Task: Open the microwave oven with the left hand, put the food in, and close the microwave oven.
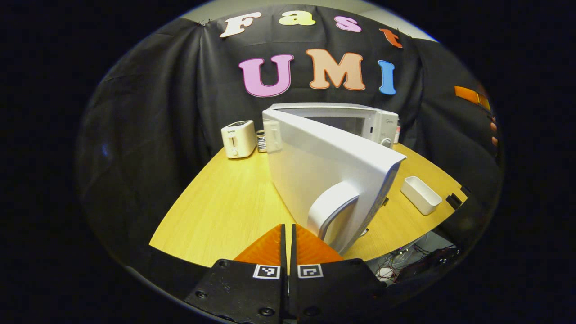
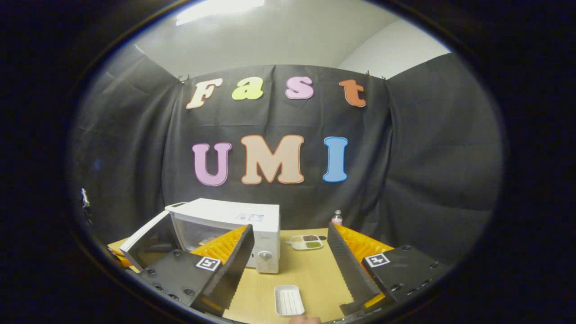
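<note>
The white box-shaped microwave oven [image 2: 225, 229] stands at eleven o'clock on the wooden table [image 2: 306, 270], its stiff, light hinged door [image 1: 324, 166] ajar; its curved handle [image 1: 330, 209] is the hold. Left gripper [image 1: 288, 234] closed, empty; right gripper [image 2: 288, 270] wide, empty.

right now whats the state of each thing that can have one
microwave door: swung open, not held
microwave: cavity exposed
left gripper: shut, holds nothing
right gripper: open, holds nothing
white tray: empty, on the table
compartment dish: has food, beside the microwave
toaster: upright
</note>
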Available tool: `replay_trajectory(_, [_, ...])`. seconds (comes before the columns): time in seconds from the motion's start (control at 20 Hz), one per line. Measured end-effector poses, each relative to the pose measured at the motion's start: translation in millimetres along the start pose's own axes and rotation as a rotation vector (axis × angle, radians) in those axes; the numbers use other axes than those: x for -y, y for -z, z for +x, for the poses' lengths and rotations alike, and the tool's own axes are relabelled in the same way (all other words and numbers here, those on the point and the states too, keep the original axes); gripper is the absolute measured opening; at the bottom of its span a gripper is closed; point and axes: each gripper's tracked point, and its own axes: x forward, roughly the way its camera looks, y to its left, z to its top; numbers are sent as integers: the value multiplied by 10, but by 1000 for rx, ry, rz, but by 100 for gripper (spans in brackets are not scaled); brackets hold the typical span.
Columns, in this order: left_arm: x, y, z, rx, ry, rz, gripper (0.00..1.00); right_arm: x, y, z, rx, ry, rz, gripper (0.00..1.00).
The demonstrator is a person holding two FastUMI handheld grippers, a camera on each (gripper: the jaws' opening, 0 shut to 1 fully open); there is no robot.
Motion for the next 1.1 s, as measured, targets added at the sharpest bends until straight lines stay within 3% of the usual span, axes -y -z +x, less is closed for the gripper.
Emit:
replay_trajectory(0.6, [603, -230, 286, 19, 147, 114, 0, 54, -80, -119, 2, 2, 4, 92])
replay_trajectory(1.1, [851, -485, 572, 31, 204, 175, 0, 227, -152, -240, 4, 29, 22, 92])
